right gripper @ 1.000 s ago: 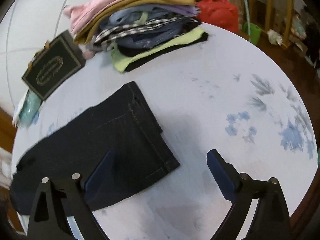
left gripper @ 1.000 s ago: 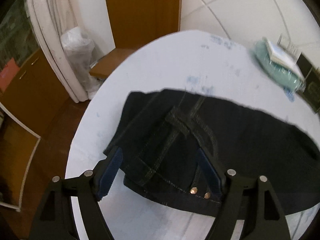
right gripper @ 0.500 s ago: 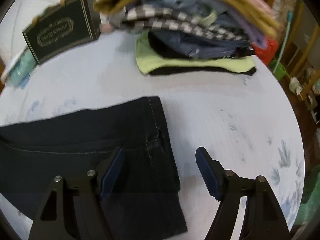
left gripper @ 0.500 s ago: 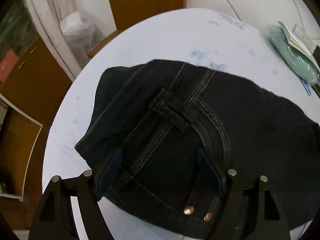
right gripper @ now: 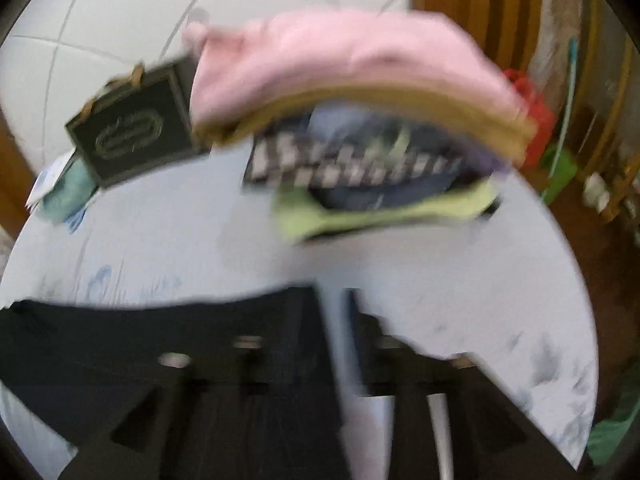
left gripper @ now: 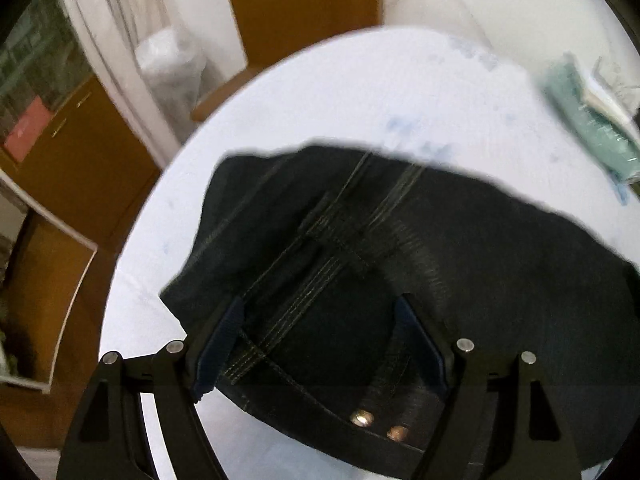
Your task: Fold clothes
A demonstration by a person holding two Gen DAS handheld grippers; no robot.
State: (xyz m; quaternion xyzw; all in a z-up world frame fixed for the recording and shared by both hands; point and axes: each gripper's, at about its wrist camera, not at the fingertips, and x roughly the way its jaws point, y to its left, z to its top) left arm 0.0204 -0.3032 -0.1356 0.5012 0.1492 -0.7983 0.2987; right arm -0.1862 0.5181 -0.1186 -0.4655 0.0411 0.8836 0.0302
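Jeans (left gripper: 460, 264) are lying dark and flat on the round white table (left gripper: 320, 112), with both grippers working over them.

Left gripper (left gripper: 320, 336) is hanging over the waistband end with its jaws spread wide, its blue pads (left gripper: 218, 348) straddling the seams and rivets without pinching the denim. Right gripper (right gripper: 336, 320) is badly blurred; its jaws are opening from a narrow gap at the trouser-leg end, and whether cloth is sitting between them cannot be told. Beyond it, a stack of folded clothes (right gripper: 360, 120) is sitting beside a dark box (right gripper: 132, 136) at the table's far edge.
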